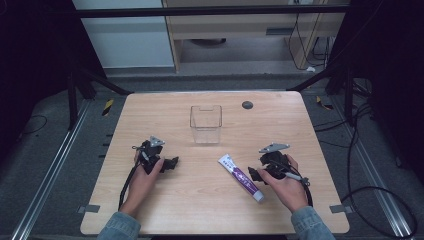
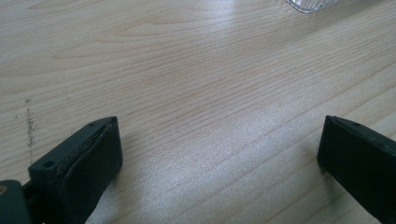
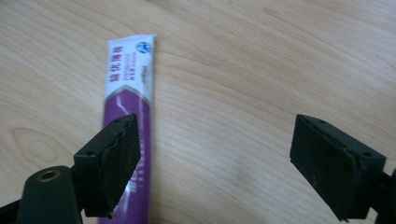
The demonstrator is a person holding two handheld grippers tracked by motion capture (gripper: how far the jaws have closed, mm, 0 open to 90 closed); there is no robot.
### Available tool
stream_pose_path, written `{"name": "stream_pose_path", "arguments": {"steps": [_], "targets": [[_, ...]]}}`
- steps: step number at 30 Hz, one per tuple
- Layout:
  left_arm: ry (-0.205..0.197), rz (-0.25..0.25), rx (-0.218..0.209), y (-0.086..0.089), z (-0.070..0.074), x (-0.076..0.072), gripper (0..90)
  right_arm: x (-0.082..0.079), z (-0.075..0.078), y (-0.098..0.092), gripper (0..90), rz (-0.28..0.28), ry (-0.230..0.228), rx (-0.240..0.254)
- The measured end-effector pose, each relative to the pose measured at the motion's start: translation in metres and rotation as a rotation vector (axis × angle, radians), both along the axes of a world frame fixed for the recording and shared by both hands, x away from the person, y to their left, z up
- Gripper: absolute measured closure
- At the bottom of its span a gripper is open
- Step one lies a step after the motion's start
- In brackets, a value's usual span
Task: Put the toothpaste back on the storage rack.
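The clear square plastic container (image 1: 205,123) stands upright toward the far middle of the light wooden desk (image 1: 150,115) and serves as the landmark here — nothing can be seen inside it.

Left of the container and nearer the person, the left gripper (image 1: 170,163) rests low over the desk in the left hand (image 1: 144,175), its black jaws spread wide with only bare wood grain between them in the left gripper view; a corner of the container's clear base (image 2: 310,4) peeks in at the top of that view.

Just nearer than the container and a little to its right lies the purple-and-white toothpaste tube (image 1: 241,178), flat on the desk, its white crimped end pointing toward the container and its cap end toward the person.

Right of the tube, well right of and nearer than the container, the right gripper (image 1: 255,176) sits in the right hand (image 1: 287,185). Its jaws stand apart — in the right gripper view the tube (image 3: 130,112) runs past and under one jaw, outside the gap, with no pad pressing on it.

Beyond the container to its right, a small dark round disc (image 1: 247,104) sits in the desk top.
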State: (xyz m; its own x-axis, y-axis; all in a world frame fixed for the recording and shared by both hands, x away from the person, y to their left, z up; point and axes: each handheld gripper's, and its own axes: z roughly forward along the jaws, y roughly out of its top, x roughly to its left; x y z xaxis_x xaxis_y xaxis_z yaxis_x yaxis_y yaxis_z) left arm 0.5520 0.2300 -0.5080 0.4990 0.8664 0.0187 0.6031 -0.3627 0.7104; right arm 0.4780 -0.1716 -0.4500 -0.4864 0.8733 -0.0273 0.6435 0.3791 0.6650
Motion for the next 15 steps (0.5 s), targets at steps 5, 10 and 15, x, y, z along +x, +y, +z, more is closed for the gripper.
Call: {"name": "stream_pose_path", "arguments": {"steps": [5, 10, 15], "targets": [[0.000, 0.000, 0.000, 0.000, 0.000, 0.000, 0.0, -0.001, 0.009, 0.013, 19.0, 0.052, 0.026, -0.012], [0.000, 0.000, 0.000, 0.000, 0.000, 0.000, 0.0, 0.002, 0.011, 0.025, 26.6, 0.088, 0.040, -0.032], [0.000, 0.000, 0.000, 0.000, 0.000, 0.000, 0.0, 0.004, 0.011, 0.035, 28.6, 0.114, 0.076, -0.031]]}}
